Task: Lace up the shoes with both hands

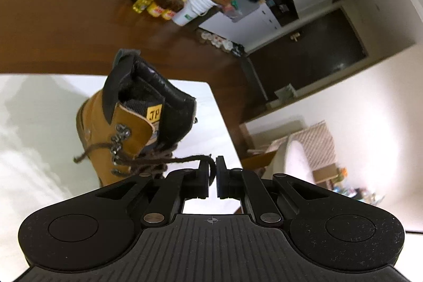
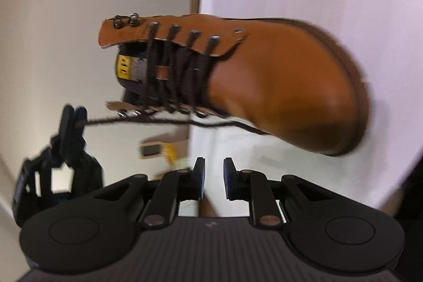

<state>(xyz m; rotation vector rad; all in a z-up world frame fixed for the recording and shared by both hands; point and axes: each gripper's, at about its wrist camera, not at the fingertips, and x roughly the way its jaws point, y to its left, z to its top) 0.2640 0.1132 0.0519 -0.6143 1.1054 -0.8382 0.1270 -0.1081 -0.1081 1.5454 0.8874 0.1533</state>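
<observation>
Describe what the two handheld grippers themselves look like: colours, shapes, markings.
Both grippers are matte black. The left gripper and right gripper each have two flat fingers with blue pads, driven by slotted linkage arms with round metal pivot pins. Behind sits a ribbed black body, flanked by two rounded lobes with circular recesses, and a small crosshair mark at its centre. No sleeves or cables show.

Left gripper [image 1: 213, 177] body: matte black, with two round raised discs flanking a ribbed centre plate.
Marking: small crosshair at the ribbed plate's front edge.
Pivots: silver round pins beside the discs.
Right gripper [image 2: 213, 179] body: same black shape; copper-toned pins.
Pads [image 2: 228, 180]: blue facing on the black finger blocks.
</observation>
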